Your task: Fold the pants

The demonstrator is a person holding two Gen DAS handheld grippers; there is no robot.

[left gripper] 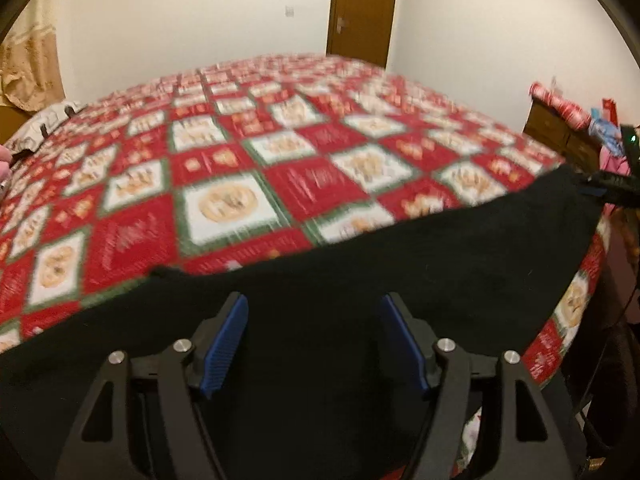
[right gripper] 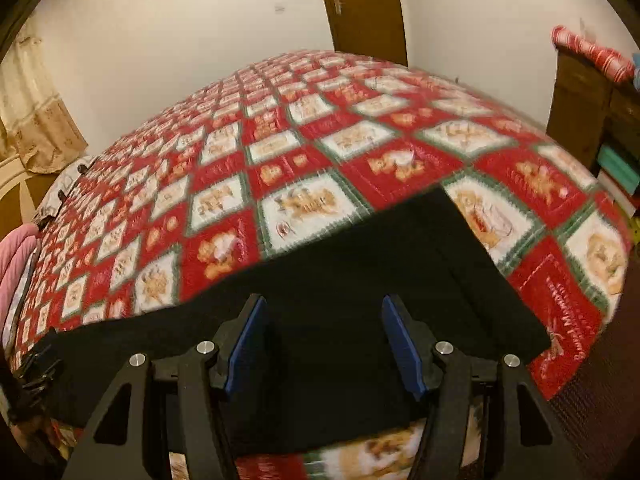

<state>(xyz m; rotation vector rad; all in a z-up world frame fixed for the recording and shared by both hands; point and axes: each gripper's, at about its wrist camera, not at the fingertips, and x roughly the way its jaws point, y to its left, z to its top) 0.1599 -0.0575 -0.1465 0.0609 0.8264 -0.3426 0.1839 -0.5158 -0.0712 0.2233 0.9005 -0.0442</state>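
Black pants (left gripper: 400, 248) lie flat along the near edge of a bed with a red, white and green patchwork quilt (left gripper: 224, 168). My left gripper (left gripper: 314, 308) is open above the pants, blue pads apart, holding nothing. In the right wrist view the pants (right gripper: 360, 272) also lie flat on the quilt (right gripper: 280, 152), one end reaching to the right. My right gripper (right gripper: 324, 308) is open above them and empty. The right gripper's tip also shows in the left wrist view (left gripper: 608, 188) at the pants' far right corner.
A brown door (left gripper: 362, 8) stands behind the bed. A wooden dresser (left gripper: 560, 128) with red striped fabric on top is at the right. A beige curtain (left gripper: 28, 68) hangs at the left. Pink cloth (right gripper: 16, 264) lies at the bed's left edge.
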